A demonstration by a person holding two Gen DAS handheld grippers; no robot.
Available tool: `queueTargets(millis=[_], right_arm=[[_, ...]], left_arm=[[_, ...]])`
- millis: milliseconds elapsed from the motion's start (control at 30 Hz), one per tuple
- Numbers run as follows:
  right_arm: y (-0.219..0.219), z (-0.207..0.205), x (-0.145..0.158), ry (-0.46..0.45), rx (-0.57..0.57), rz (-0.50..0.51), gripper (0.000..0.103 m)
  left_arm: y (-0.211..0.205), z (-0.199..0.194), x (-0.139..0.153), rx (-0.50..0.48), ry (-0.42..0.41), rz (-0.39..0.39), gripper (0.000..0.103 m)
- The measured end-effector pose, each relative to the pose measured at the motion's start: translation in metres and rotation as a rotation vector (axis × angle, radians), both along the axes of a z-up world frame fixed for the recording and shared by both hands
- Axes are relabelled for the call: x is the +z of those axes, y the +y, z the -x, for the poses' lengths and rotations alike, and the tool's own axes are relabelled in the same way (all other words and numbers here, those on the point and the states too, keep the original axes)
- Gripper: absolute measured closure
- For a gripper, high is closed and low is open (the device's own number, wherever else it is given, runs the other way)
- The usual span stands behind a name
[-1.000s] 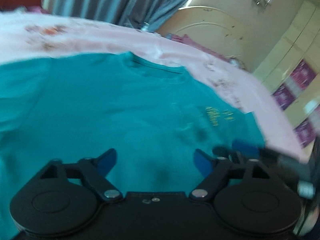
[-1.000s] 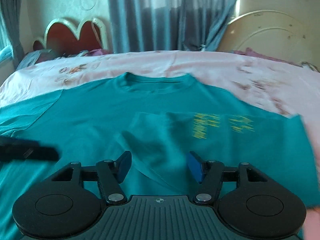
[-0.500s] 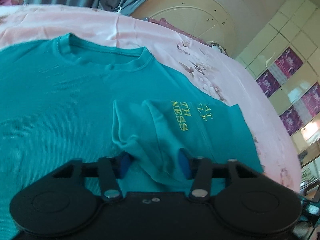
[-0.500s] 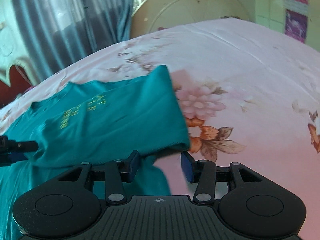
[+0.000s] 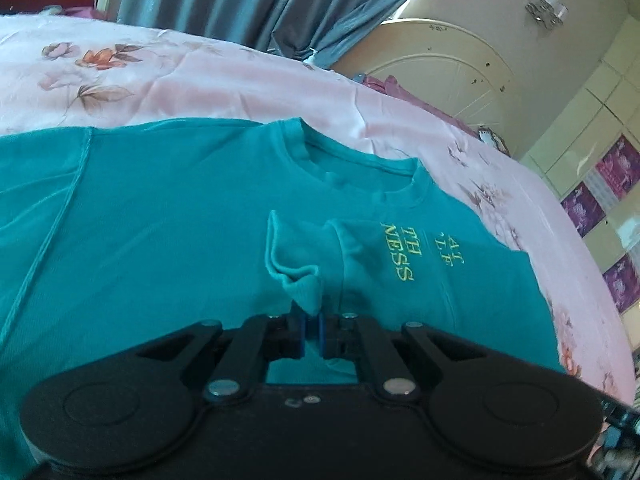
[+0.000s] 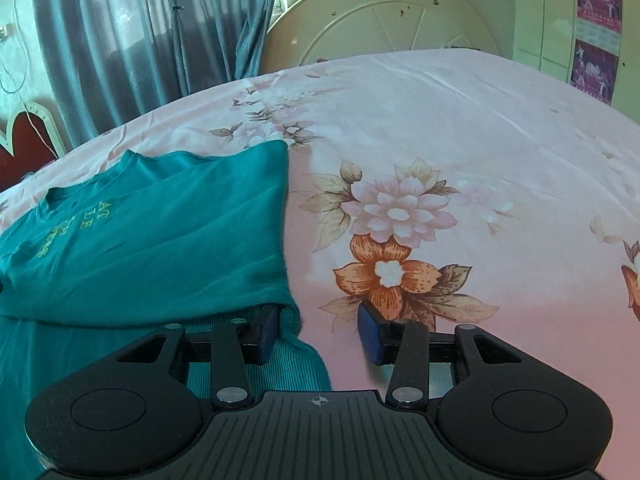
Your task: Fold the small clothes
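Observation:
A teal T-shirt (image 5: 160, 220) with yellow lettering lies on a pink floral bedsheet (image 5: 200, 80), its right side folded over the body. My left gripper (image 5: 311, 330) is shut on the bunched sleeve cuff (image 5: 298, 280) of the folded part. In the right wrist view the same shirt (image 6: 160, 240) lies at the left. My right gripper (image 6: 316, 330) is open, its left finger (image 6: 266, 330) against the corner of the folded flap, its right finger over bare sheet.
The bedsheet (image 6: 460, 160) stretches wide to the right of the shirt. A round cream table top (image 6: 380, 20) leans on the wall behind the bed, next to blue-grey curtains (image 6: 160, 28). A headboard (image 6: 24, 136) stands far left.
My left gripper has closed on the sleeve cuff; it was open around it before. My right gripper has swung to the shirt's right edge and opened a little wider.

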State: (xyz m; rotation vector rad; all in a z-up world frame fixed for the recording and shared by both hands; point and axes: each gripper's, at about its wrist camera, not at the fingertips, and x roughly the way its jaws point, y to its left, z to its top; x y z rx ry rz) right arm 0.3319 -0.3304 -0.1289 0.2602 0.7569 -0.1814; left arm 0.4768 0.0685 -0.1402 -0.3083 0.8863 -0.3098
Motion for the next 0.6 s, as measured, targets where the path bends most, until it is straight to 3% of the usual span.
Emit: queueTargets(millis=[100, 233, 333, 367, 400, 433, 500, 600], right_arm=[[0.000, 0.003, 0.000, 0.000, -0.001, 0.012, 0.072], [0.002, 0.002, 0.005, 0.022, 0.081, 0.040, 0.071], [-0.010, 0.014, 0.023, -0.039, 0.109, -0.025, 0.071], [-0.014, 0.016, 0.029, -0.060, 0.101, -0.024, 0.071], [-0.019, 0.015, 0.034, -0.084, 0.093, -0.042, 0.071], [-0.023, 0.010, 0.037, -0.094, 0.087, -0.061, 0.071], [-0.034, -0.011, 0.040, -0.100, 0.064, -0.097, 0.071], [-0.060, -0.060, 0.035, -0.120, 0.017, -0.234, 0.071]], left_arm=[[0.002, -0.002, -0.002, 0.019, -0.006, 0.016, 0.098], [0.002, -0.002, -0.005, -0.016, 0.005, 0.013, 0.092], [0.011, 0.002, 0.002, -0.010, -0.007, 0.050, 0.052], [0.013, 0.004, 0.006, 0.006, -0.037, 0.039, 0.029], [0.013, 0.004, 0.008, 0.012, -0.063, 0.029, 0.023], [0.013, 0.001, 0.009, 0.007, -0.074, 0.026, 0.026], [0.012, -0.013, 0.006, -0.006, -0.045, 0.039, 0.045], [0.005, -0.035, 0.000, -0.014, -0.025, -0.002, 0.045]])
